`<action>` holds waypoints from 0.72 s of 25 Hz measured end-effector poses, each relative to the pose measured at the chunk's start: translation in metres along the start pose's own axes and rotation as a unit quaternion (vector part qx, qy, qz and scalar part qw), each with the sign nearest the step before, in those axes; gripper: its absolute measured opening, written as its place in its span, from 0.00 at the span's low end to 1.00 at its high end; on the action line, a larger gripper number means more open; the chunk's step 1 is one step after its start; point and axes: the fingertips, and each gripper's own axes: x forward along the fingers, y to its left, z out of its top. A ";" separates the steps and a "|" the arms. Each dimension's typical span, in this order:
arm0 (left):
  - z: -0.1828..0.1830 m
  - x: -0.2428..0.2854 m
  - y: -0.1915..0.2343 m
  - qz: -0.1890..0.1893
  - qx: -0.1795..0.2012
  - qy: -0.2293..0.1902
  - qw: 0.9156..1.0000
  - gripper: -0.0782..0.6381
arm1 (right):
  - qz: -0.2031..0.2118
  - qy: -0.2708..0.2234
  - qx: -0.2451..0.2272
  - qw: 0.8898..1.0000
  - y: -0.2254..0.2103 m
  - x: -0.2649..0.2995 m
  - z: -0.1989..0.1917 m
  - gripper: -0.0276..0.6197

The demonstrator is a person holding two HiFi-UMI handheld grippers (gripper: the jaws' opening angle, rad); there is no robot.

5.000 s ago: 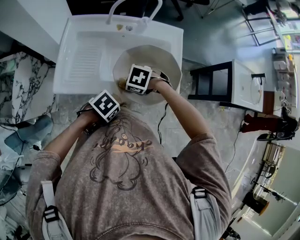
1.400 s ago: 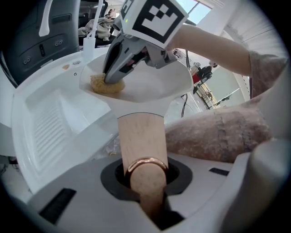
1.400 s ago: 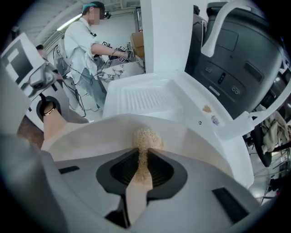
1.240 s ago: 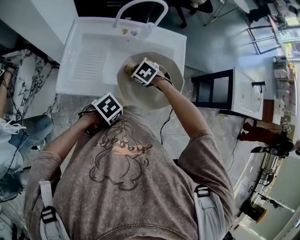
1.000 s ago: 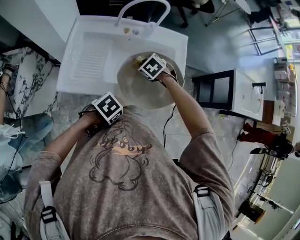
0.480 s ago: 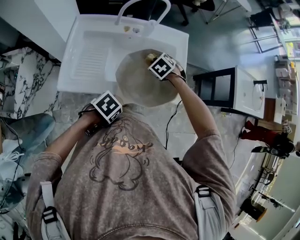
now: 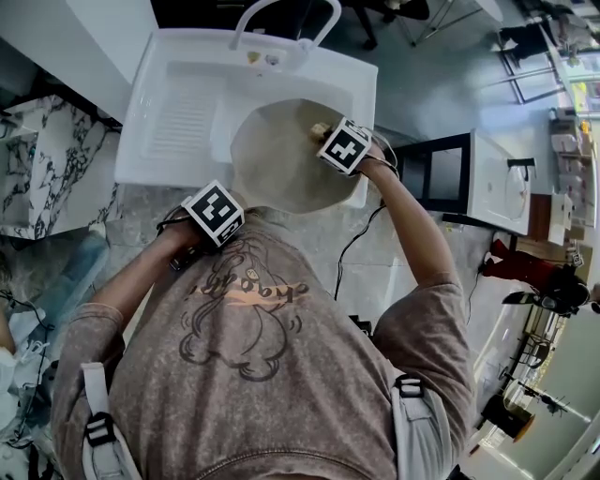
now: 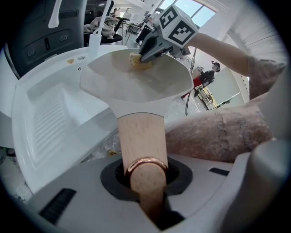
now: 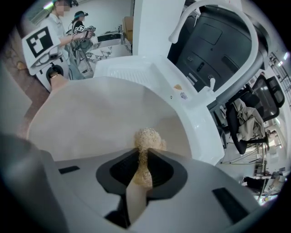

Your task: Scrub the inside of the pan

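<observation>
A wide beige pan (image 7: 281, 159) is held over the white sink (image 7: 178, 112). Its wooden handle (image 8: 140, 141) ends in a copper ring, and my left gripper (image 8: 145, 182) is shut on that handle at the pan's near side (image 7: 214, 214). My right gripper (image 7: 323, 136) is shut on a tan sponge (image 9: 148, 139), which presses against the pan's inner wall at its right rim. In the left gripper view the sponge (image 8: 135, 60) shows at the far side of the pan's inside (image 8: 136, 82). The pan's inside (image 9: 100, 123) fills the right gripper view.
The sink has a ribbed drainboard (image 7: 183, 122) on its left and a white arched faucet (image 7: 281, 14) at the back. Marble counter (image 7: 141, 202) runs along the near edge. A black-framed white cabinet (image 7: 459, 173) stands to the right.
My right gripper has swept the sponge across the pan, from its middle-left to its right rim. The left gripper has kept the handle still.
</observation>
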 end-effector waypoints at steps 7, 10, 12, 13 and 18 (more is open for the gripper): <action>-0.002 -0.001 -0.002 -0.003 0.000 0.001 1.000 0.22 | 0.034 0.004 -0.028 0.999 0.016 -0.026 -0.012 0.16; -0.003 -0.001 -0.002 -0.004 -0.002 0.001 1.000 0.22 | 0.057 0.013 -0.033 0.998 0.029 -0.033 -0.018 0.16; -0.003 -0.001 -0.001 -0.004 -0.002 0.001 1.000 0.22 | 0.073 0.013 -0.038 0.997 0.041 -0.039 -0.021 0.16; -0.003 -0.001 0.000 -0.004 -0.002 0.001 1.000 0.22 | 0.080 0.011 -0.040 0.996 0.047 -0.042 -0.022 0.16; -0.003 -0.001 0.001 -0.004 -0.001 0.003 1.000 0.22 | 0.132 -0.001 -0.052 0.990 0.081 -0.057 -0.017 0.16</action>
